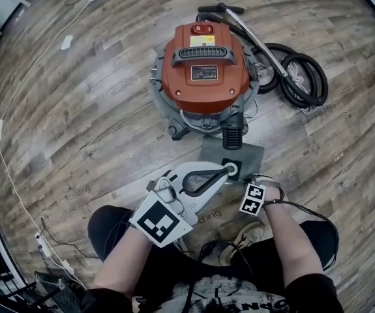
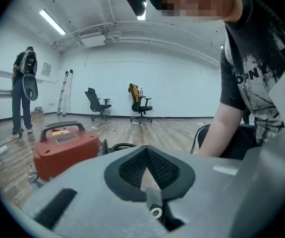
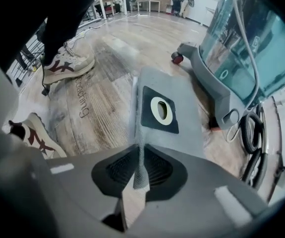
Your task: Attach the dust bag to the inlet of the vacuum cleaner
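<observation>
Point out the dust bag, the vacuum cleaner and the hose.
dust bag [image 3: 188, 140]: right gripper view, grey cloth beside its collar.
vacuum cleaner [image 1: 203, 93]: head view, red lid below the label.
hose [image 1: 317, 77]: head view, right side of the black coil.
</observation>
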A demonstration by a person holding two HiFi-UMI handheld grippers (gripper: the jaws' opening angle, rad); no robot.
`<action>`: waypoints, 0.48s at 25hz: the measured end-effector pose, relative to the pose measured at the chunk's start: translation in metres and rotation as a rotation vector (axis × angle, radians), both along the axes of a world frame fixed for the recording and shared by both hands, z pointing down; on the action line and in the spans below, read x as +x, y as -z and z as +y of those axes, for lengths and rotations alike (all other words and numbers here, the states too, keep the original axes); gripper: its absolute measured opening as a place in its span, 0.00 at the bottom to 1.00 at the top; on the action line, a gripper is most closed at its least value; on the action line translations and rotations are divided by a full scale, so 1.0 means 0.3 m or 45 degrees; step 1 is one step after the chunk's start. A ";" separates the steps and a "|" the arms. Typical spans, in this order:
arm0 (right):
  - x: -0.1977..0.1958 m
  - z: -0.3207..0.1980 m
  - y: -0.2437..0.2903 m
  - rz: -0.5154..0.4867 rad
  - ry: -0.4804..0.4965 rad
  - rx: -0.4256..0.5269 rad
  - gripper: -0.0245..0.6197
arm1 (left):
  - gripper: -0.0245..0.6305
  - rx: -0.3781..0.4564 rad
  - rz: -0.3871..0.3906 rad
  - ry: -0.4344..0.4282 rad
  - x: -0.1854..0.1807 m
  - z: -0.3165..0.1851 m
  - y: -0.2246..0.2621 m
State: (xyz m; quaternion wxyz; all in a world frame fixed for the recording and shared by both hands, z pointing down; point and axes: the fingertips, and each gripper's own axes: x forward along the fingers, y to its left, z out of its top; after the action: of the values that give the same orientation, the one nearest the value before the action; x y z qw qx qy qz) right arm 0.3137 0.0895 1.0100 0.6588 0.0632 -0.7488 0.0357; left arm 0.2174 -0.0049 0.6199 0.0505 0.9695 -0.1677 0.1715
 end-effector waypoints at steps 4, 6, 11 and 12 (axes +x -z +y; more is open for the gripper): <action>-0.023 -0.084 0.173 -0.051 0.078 0.055 0.10 | 0.04 -0.025 0.074 0.054 -0.006 -0.015 0.012; -0.034 -0.129 0.271 -0.107 0.063 0.074 0.10 | 0.04 -0.025 0.074 0.072 -0.011 -0.021 0.010; -0.029 -0.239 0.506 -0.251 -0.001 0.135 0.09 | 0.04 0.039 -0.144 0.091 -0.041 -0.045 -0.082; -0.034 -0.247 0.548 -0.275 -0.002 0.136 0.09 | 0.04 0.052 -0.226 0.062 -0.048 -0.032 -0.117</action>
State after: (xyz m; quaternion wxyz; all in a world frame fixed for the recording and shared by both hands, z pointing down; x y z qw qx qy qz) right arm 0.3037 0.0154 0.8456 0.5698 0.0945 -0.8163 0.0027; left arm 0.2031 -0.0146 0.6551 0.0196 0.9470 -0.1983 0.2521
